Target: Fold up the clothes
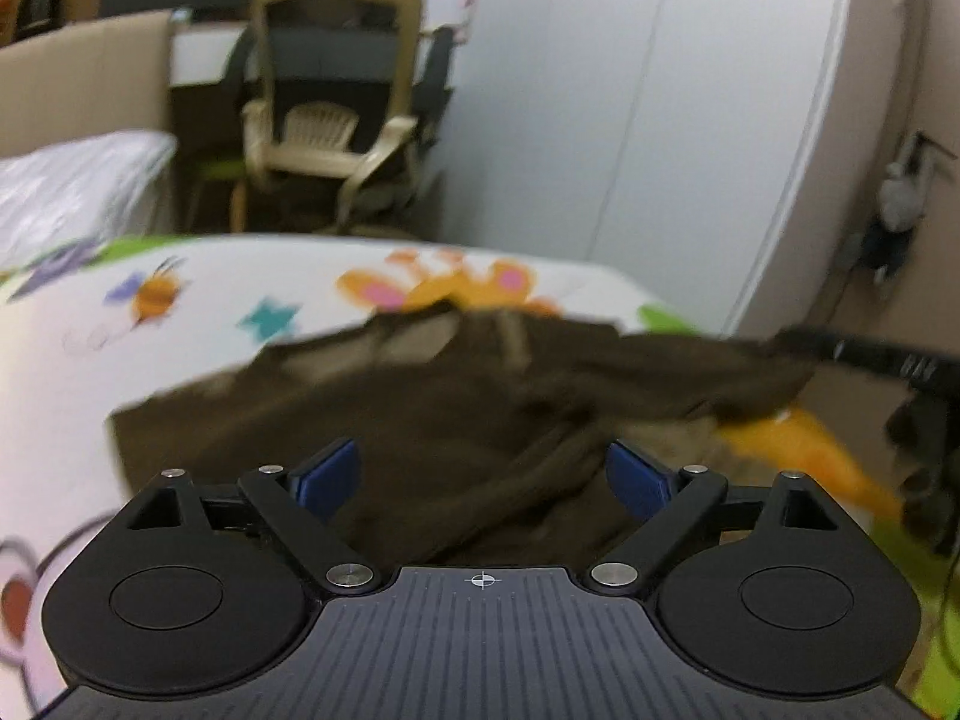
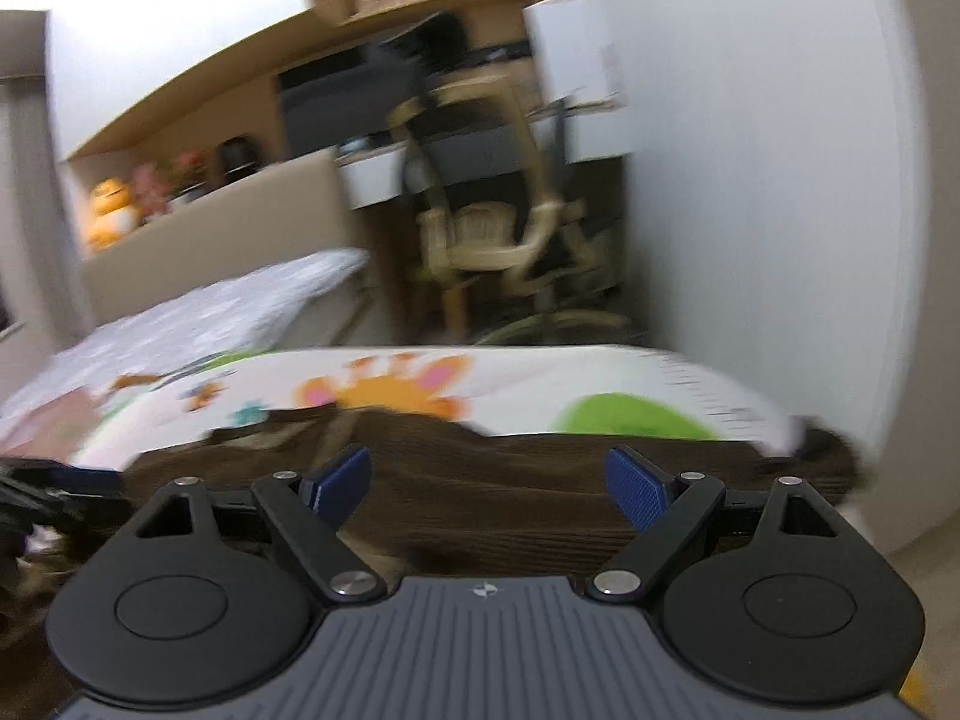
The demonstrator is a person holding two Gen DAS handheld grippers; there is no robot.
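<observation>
A dark brown garment (image 1: 420, 396) lies rumpled on a white play mat (image 1: 180, 324) printed with cartoon animals. My left gripper (image 1: 480, 468) hovers over its near part, open, blue pads wide apart and gripping nothing. A stretched corner of the cloth runs to the right edge, where the other gripper's black body (image 1: 888, 360) shows, blurred. In the right wrist view the brown ribbed garment (image 2: 510, 516) spreads across the mat (image 2: 540, 384). My right gripper (image 2: 489, 474) is open above it, the fabric showing between the pads with neither pressing on it.
A beige office chair (image 1: 336, 120) stands beyond the mat, beside a white wall (image 1: 660, 120). A bed with a pale cover (image 1: 72, 180) lies to the left. Shelves with toys (image 2: 114, 210) rise behind it. The left gripper's black body (image 2: 36, 492) shows at the left edge.
</observation>
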